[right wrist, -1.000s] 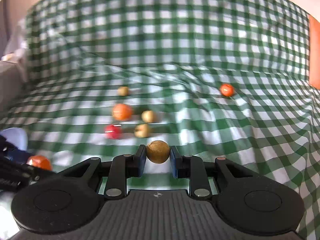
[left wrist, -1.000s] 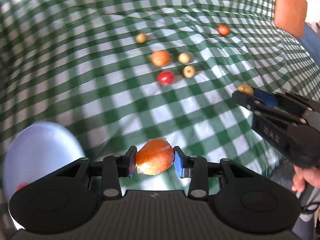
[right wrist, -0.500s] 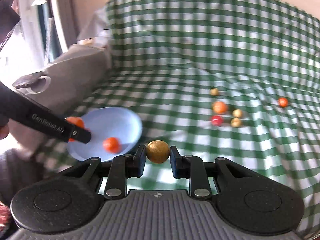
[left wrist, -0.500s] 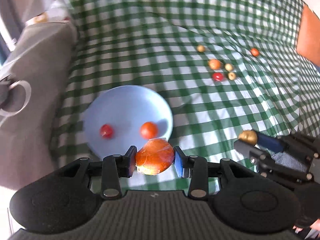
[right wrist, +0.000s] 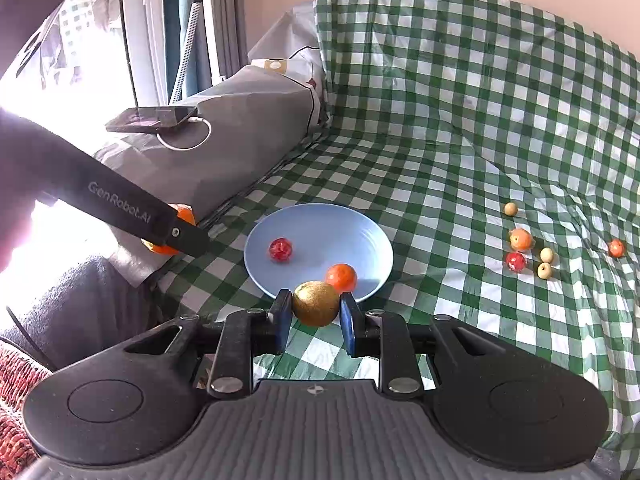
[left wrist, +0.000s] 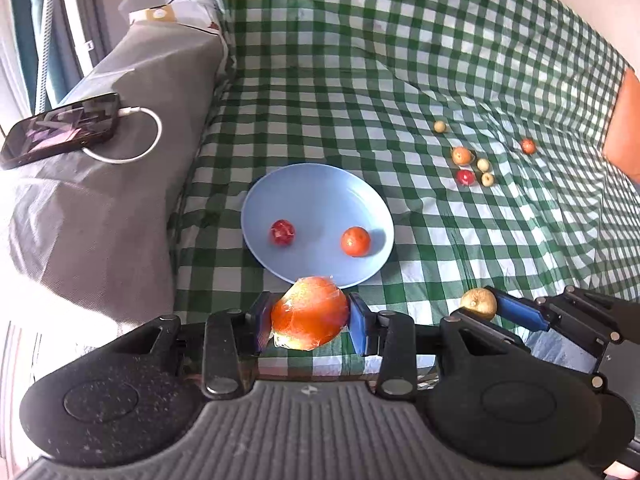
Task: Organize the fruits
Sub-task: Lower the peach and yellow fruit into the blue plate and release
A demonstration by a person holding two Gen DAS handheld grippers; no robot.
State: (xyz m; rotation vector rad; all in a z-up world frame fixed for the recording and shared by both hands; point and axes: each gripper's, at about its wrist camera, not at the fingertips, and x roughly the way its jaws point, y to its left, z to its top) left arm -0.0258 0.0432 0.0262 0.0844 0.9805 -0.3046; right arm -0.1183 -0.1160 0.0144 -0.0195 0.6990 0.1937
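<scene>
My left gripper (left wrist: pixel 309 322) is shut on a large orange fruit (left wrist: pixel 309 322) just short of the near rim of the blue plate (left wrist: pixel 320 188). My right gripper (right wrist: pixel 315 304) is shut on a brown-green round fruit (right wrist: pixel 315 304), also at the plate's near rim (right wrist: pixel 320 216). The plate holds a red fruit (left wrist: pixel 283 232) and a small orange fruit (left wrist: pixel 355 241). Several small fruits (left wrist: pixel 466 164) lie loose on the green checked cloth to the right; they also show in the right wrist view (right wrist: pixel 528 250). The right gripper shows in the left wrist view (left wrist: pixel 480 306).
A grey cushion (left wrist: pixel 100 200) stands left of the plate with a phone (left wrist: pixel 60 130) and a white cable on it. An orange cushion (left wrist: pixel 626 124) sits at the far right. The checked cloth (left wrist: pixel 400 60) rises into a backrest behind.
Both grippers have swung left from the loose fruits to the blue plate, each carrying its fruit. The plate has come into full view in front of both.
</scene>
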